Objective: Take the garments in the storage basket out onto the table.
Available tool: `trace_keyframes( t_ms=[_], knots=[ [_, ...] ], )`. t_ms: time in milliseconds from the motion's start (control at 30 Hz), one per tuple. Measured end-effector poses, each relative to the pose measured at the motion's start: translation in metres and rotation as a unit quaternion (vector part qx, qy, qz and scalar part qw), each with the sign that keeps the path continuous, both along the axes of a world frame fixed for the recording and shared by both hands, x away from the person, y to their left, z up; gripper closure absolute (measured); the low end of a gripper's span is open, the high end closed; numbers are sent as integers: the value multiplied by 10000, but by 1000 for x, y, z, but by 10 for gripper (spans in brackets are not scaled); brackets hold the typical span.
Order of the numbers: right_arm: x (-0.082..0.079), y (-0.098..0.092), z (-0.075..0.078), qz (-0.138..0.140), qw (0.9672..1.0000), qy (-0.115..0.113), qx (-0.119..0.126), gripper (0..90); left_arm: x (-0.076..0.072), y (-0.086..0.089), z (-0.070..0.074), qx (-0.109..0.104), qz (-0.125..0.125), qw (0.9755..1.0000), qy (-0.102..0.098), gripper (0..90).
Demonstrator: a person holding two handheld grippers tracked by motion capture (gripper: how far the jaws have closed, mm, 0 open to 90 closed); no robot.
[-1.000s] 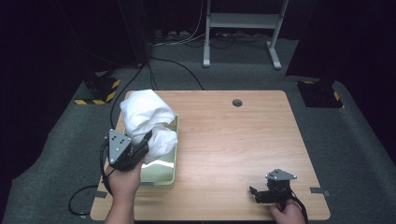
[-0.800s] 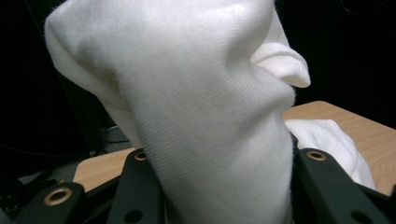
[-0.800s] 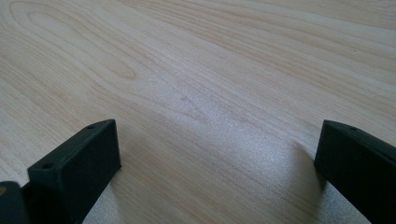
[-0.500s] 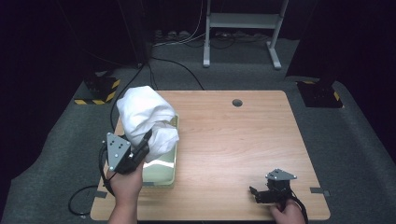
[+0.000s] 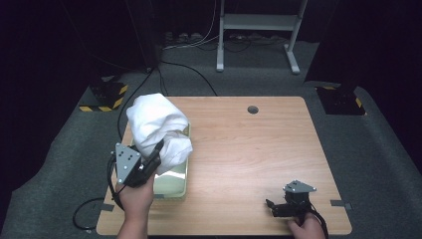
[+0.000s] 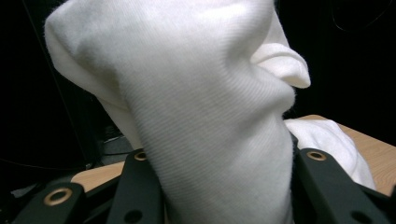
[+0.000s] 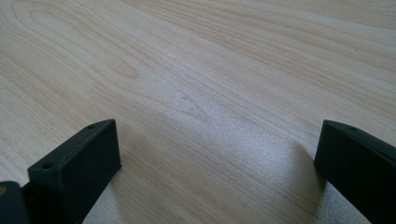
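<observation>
Cloth (image 6: 205,116) pinched between the left gripper's (image 5: 149,162) jaws, bunched and bulging up and out past the tips. Clamped tight, black jaws pressing on the white knit from both sides in the left gripper view, folds spilling above and to the right of them. Seen from the high view as one white bundle (image 5: 157,127) held up over the far end of the tray (image 5: 171,186), lower folds hanging down to the tray's rim or into it; cannot tell which. Gripped near the bundle's lower near side, most of the fabric lying beyond the jaws, toward the far left corner of the counter (image 5: 239,149).

Right gripper (image 5: 276,206) low at the near right of the counter, well apart from the cloth and tray. Jaws spread wide in the right gripper view (image 7: 217,158), bare wood grain between them, nothing held.

Counted: one cloth, one tray, two grippers, one in each hand. One left hand (image 5: 134,196) under the left gripper, one right hand (image 5: 306,229) at the near edge. One round hole (image 5: 253,109) in the counter near its far side. One counter, pale wood, on a grey carpet.
</observation>
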State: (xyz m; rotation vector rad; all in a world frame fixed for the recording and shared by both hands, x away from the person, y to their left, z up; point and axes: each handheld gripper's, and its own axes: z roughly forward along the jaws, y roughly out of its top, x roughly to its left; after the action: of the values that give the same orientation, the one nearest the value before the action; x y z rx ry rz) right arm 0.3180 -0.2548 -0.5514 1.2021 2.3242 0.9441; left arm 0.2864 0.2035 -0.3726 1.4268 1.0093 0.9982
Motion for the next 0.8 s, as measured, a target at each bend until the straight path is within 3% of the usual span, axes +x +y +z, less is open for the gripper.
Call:
trace_keyframes(
  t_ms=[800],
  knots=[
    [0, 0, 0, 1, 10000, 1, 1, 1, 1, -21, -1, -4, -225, 9997, 53, 596]
  ],
)
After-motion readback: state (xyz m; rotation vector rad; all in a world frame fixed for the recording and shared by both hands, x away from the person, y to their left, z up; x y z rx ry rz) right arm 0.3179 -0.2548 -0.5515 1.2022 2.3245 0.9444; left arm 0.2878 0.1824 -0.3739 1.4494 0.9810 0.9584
